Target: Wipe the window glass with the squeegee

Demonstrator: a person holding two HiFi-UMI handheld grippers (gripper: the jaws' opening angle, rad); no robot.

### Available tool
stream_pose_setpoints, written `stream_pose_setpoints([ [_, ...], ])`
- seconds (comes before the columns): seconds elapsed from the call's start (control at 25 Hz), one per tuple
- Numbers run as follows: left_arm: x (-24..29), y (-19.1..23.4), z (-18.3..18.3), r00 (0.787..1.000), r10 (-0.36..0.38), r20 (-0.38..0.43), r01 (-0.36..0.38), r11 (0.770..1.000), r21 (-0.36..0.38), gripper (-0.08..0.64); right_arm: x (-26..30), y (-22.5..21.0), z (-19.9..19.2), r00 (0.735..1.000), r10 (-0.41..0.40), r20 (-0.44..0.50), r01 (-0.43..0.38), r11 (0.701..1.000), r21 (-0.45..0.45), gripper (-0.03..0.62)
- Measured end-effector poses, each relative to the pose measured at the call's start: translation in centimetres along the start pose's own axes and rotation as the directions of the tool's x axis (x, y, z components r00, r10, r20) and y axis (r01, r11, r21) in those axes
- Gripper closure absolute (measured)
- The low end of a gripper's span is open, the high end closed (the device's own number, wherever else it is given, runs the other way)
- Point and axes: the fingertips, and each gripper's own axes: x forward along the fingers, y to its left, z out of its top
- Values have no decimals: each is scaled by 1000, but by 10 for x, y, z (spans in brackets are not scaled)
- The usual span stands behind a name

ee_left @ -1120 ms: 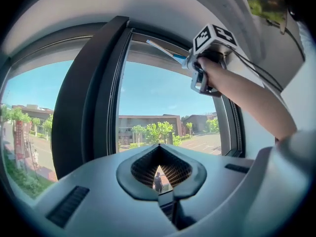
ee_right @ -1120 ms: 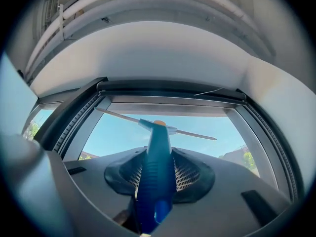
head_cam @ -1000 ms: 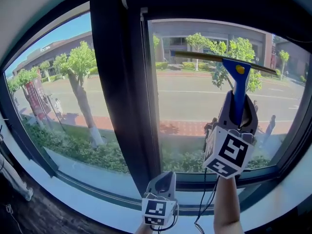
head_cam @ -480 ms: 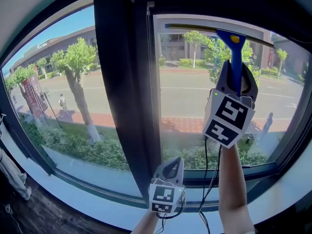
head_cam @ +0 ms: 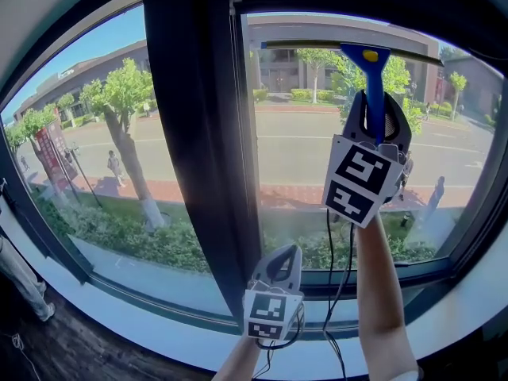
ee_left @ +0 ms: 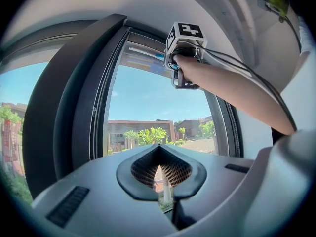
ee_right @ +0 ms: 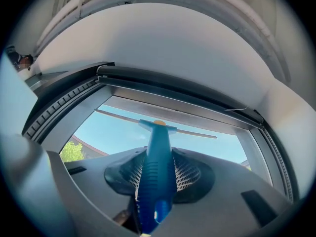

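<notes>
One squeegee, handle vertical, blade horizontal, in right tool

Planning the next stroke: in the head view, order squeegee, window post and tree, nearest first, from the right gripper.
1. squeegee, held in the right gripper.
2. window post, to its left.
3. tree, outside, far left.

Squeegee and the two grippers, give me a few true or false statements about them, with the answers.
1. The right gripper holds the squeegee by its blue handle. True.
2. Its blade sits at the bottom. False: it is near the top edge of the glass.
3. The left gripper is lower than the right, near the sill. True.
4. The left gripper holds a cloth. False: its jaws are together on nothing.
</notes>
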Motion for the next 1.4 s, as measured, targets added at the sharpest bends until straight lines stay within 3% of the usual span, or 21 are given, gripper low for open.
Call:
stream_pose_setpoints([
  [0.68,-4,12,-6,999,34,-6,-34,999,-22,557,-13,6,-32,999,0,-38,-2,998,-58,456],
  [1.4,-20,18,-19,998,56,-29,-56,998,-20,557,-50,21,-64,998,-3,-70,0,999,-47,456],
])
